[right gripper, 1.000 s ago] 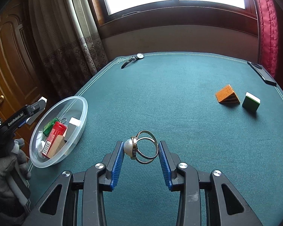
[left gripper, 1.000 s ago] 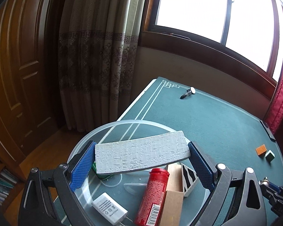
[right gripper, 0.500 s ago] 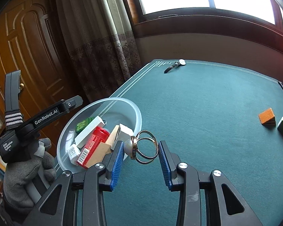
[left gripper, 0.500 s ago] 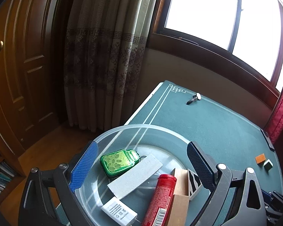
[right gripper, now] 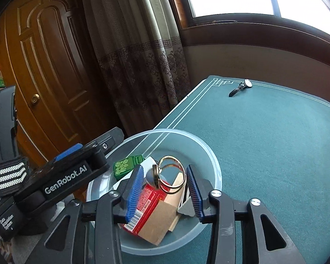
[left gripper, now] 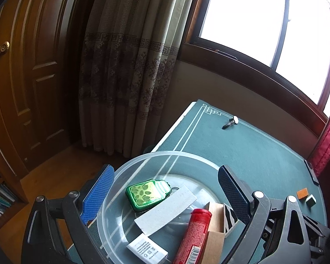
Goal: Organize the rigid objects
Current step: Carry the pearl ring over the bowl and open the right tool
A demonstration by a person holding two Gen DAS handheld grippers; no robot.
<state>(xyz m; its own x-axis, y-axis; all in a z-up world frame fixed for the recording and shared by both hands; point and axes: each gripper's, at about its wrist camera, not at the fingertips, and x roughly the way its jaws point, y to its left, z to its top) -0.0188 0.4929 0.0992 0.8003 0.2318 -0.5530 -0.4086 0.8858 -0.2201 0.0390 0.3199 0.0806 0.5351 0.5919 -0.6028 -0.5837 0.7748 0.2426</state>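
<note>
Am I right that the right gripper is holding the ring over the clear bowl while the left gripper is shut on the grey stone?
Not quite. The left gripper is open and empty; the left wrist view shows the grey stone lying in the clear bowl. The right gripper does hold the ring over the bowl.

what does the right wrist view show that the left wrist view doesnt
Only the right wrist view shows the ring set between the right gripper jaws, and the left gripper's body.

Only the left wrist view shows the white adapter, the small green-and-white block and the open left gripper over the bowl.

Both show the clear bowl, green case, red tube, wristwatch and green table.
</note>
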